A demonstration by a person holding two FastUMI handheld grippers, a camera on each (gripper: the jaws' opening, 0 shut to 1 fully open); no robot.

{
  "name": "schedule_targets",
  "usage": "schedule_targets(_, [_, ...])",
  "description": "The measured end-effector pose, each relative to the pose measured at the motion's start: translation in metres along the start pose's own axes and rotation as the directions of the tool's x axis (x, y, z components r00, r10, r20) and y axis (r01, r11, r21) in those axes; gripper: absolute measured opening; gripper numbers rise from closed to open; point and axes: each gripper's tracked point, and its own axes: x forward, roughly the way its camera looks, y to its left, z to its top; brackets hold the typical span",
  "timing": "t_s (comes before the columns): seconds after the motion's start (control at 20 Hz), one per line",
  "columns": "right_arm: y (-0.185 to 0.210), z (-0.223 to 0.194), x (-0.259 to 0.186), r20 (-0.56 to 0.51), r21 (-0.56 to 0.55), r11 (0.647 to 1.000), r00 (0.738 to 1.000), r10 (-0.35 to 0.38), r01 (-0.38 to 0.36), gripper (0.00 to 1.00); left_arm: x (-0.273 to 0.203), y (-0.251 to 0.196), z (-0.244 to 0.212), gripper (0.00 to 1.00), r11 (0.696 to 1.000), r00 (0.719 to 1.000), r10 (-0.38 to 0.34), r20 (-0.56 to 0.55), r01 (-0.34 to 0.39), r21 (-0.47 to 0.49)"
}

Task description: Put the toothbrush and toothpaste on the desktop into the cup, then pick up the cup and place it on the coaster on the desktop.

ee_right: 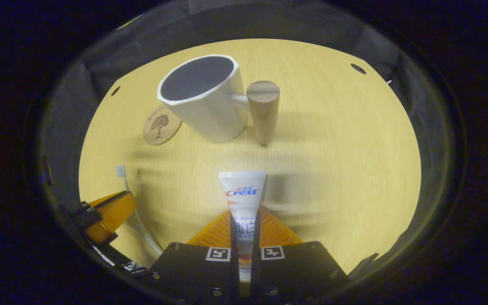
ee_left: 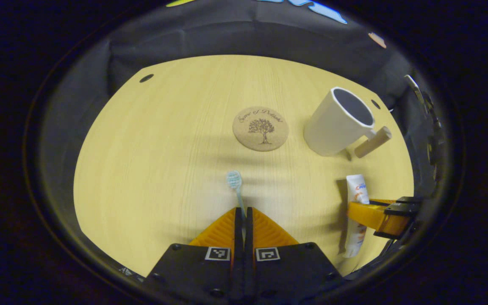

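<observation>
My left gripper (ee_left: 242, 212) is shut on the pale blue toothbrush (ee_left: 235, 183), whose head points toward the cork coaster (ee_left: 260, 128). The white cup (ee_left: 338, 121) with a wooden handle (ee_left: 372, 142) stands to the right of the coaster. My right gripper (ee_right: 244, 216) is shut on the white toothpaste tube (ee_right: 242, 191), which sticks out toward the cup (ee_right: 203, 99) ahead. In the left gripper view the right gripper (ee_left: 377, 216) holds the tube (ee_left: 356, 190) at the right edge. The left gripper (ee_right: 108, 214) with the toothbrush (ee_right: 121, 171) appears at the lower left of the right gripper view.
The light wooden desktop (ee_left: 163, 169) has small dark holes (ee_left: 146, 78) near its far corners. The cup's wooden handle (ee_right: 263, 110) faces right of the cup in the right gripper view. The coaster (ee_right: 161, 123) lies partly behind the cup there. Black cloth walls surround the desk.
</observation>
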Motion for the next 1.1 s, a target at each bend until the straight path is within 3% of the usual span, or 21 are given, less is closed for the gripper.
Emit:
schedule_targets(0.25, [0.003,0.008,-0.011,0.056,0.013,0.999,0.998,0.034,-0.035,0.11,-0.017,-0.003,0.013,0.08,0.999,0.998,-0.032,0.056,0.031,0.016])
schedule_targets(0.6, [0.006,0.027,-0.042,0.168,-0.015,0.997,0.983,0.076,-0.075,0.12,-0.08,0.013,0.054,0.08,0.998,0.978,-0.049,0.2,0.042,0.039])
schedule_targets(1.1, [0.01,0.07,-0.091,0.277,-0.042,0.992,0.952,0.127,-0.12,0.12,-0.171,0.083,0.088,0.08,0.998,0.946,-0.055,0.318,0.046,0.035])
